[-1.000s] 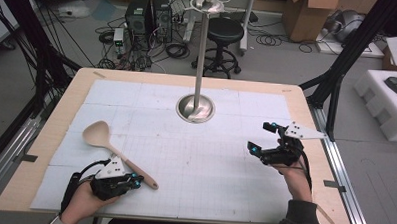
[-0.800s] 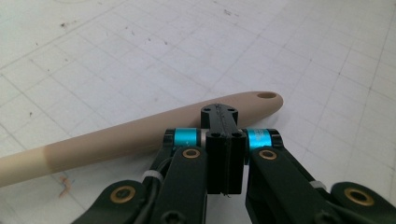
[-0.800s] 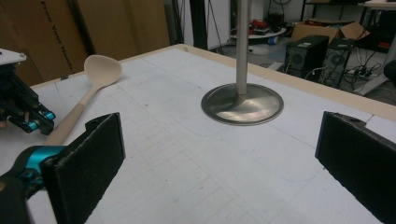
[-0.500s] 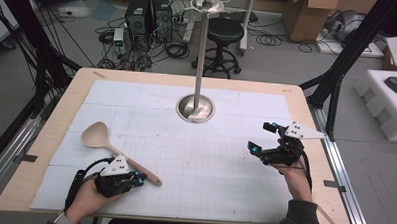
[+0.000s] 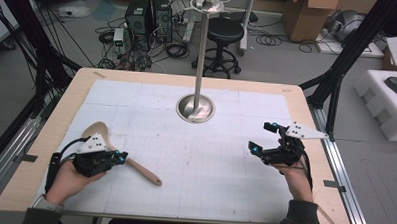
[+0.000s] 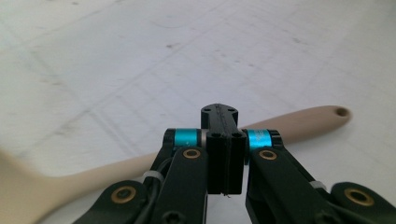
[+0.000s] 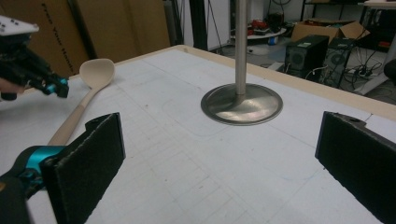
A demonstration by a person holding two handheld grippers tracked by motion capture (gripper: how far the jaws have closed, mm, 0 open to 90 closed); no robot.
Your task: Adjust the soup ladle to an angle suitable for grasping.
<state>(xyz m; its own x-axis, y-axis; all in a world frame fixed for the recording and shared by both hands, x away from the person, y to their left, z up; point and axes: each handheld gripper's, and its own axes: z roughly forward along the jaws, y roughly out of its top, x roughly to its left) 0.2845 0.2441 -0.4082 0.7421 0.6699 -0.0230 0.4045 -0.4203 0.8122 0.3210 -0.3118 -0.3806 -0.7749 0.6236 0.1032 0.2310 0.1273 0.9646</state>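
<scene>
A light wooden spoon (image 5: pixel 140 170) lies flat on the white gridded mat (image 5: pixel 209 182) at the front left, bowl toward the far left. My left gripper (image 5: pixel 121 157) hovers over the middle of the handle, jaws shut with nothing between them. In the left gripper view the spoon's handle (image 6: pixel 303 122) runs crosswise behind the left gripper (image 6: pixel 219 122). My right gripper (image 5: pixel 261 138) is at the right side of the mat, wide open and empty. Across the mat, the right gripper view takes in the spoon (image 7: pixel 93 77) and the left gripper (image 7: pixel 58 88) beyond the open right gripper (image 7: pixel 219 158).
A metal stand (image 5: pixel 195 109) with a round base and a tall pole rises at the middle back of the mat; its base (image 7: pixel 242 102) lies ahead of the right gripper. The wooden table edge (image 5: pixel 50 137) frames the mat. Floor clutter lies beyond the table.
My left gripper has moved slightly away from the front edge and to the left along the spoon handle. The spoon has hardly shifted. The right gripper has stayed in place, open.
</scene>
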